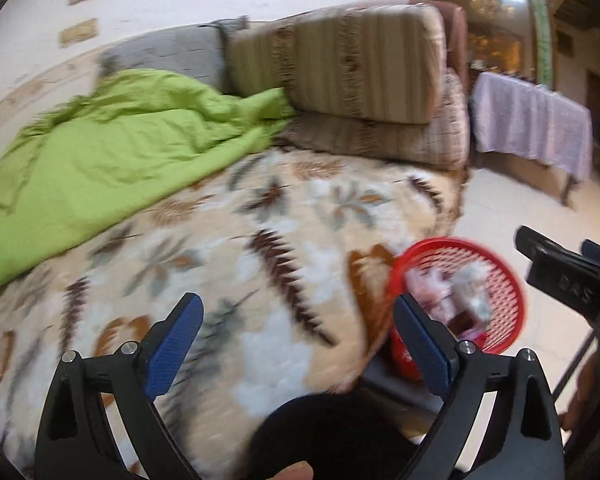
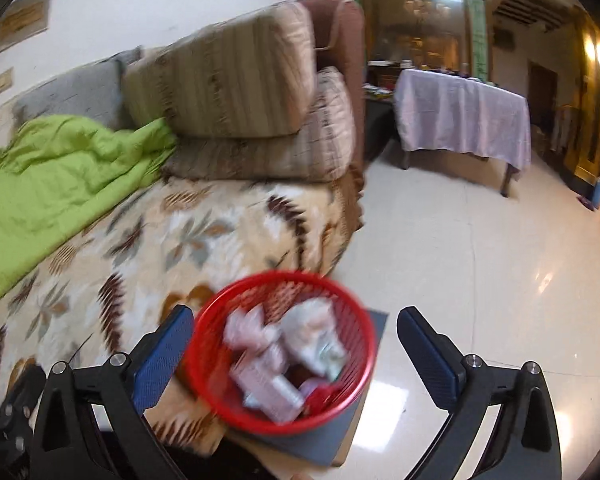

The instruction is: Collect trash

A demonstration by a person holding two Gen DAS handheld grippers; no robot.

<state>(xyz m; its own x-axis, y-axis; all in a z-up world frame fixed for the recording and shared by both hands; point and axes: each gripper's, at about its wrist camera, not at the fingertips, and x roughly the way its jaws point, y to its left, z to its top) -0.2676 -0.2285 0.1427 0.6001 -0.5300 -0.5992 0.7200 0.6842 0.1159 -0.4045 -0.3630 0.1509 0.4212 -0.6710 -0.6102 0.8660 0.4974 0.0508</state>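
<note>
The red mesh wastebasket [image 2: 280, 354], filled with crumpled wrappers [image 2: 288, 360], stands on a dark mat [image 2: 340, 440] at the bed's edge, at six o'clock in the right wrist view. The right gripper [image 2: 296, 344] hangs over it, fingers apart and empty. The left gripper [image 1: 298, 330] hovers above the leaf-patterned blanket [image 1: 220, 248], fingers also wide apart. A green quilt [image 1: 100, 148] lies at nine o'clock, striped cushions [image 1: 352, 64] at twelve, a cloth-draped bench [image 2: 460, 116] at two; the wall plaques' writing is blurred

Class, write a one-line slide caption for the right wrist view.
Open right gripper above a red mesh basket holding crumpled trash, beside a floral-blanketed bed.
</note>
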